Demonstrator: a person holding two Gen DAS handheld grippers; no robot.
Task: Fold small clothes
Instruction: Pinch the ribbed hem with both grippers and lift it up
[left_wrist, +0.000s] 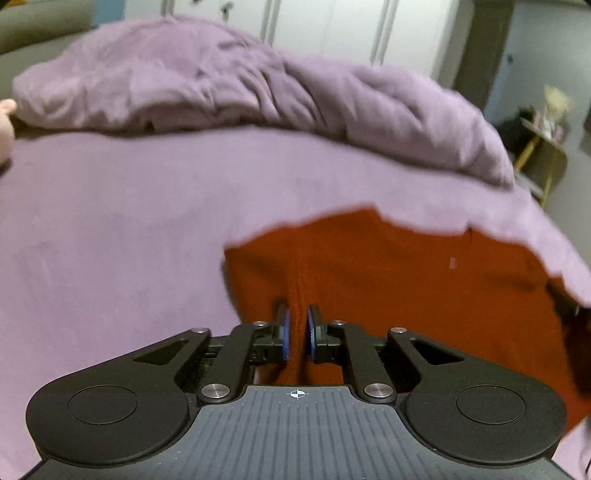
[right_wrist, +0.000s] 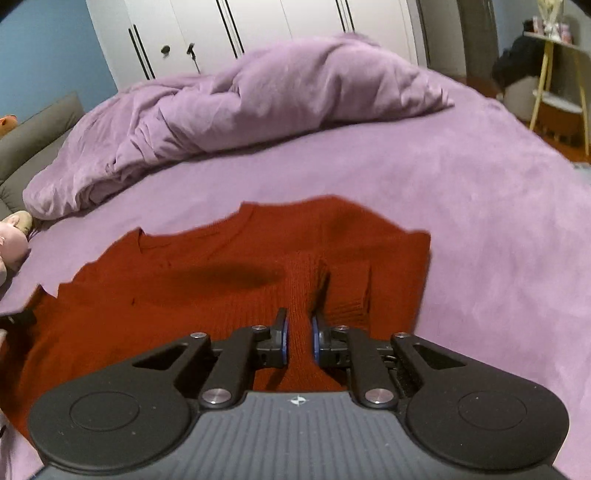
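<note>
Left wrist: left claw (left_wrist: 296, 325) pinches red sweater (left_wrist: 388, 280) hem | right claw (right_wrist: 298, 328) likewise | advice: lift both level, fold onto bed (right_wrist: 461, 206)

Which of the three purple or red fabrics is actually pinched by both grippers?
The rust-red knitted sweater; the crumpled lilac duvet and flat lilac sheet lie untouched.

The sweater (right_wrist: 207, 295) is a deep rust red, plain, with a ribbed knit texture and no print. The bed sheet (right_wrist: 461, 221) under it is a flat lilac, and the bunched duvet (right_wrist: 258, 99) matches it (a shade paler on the folds). Both grippers are matte black with blue pads (left_wrist: 286, 332). The wardrobe doors (right_wrist: 295, 22) are white with thin dark lines.
</note>
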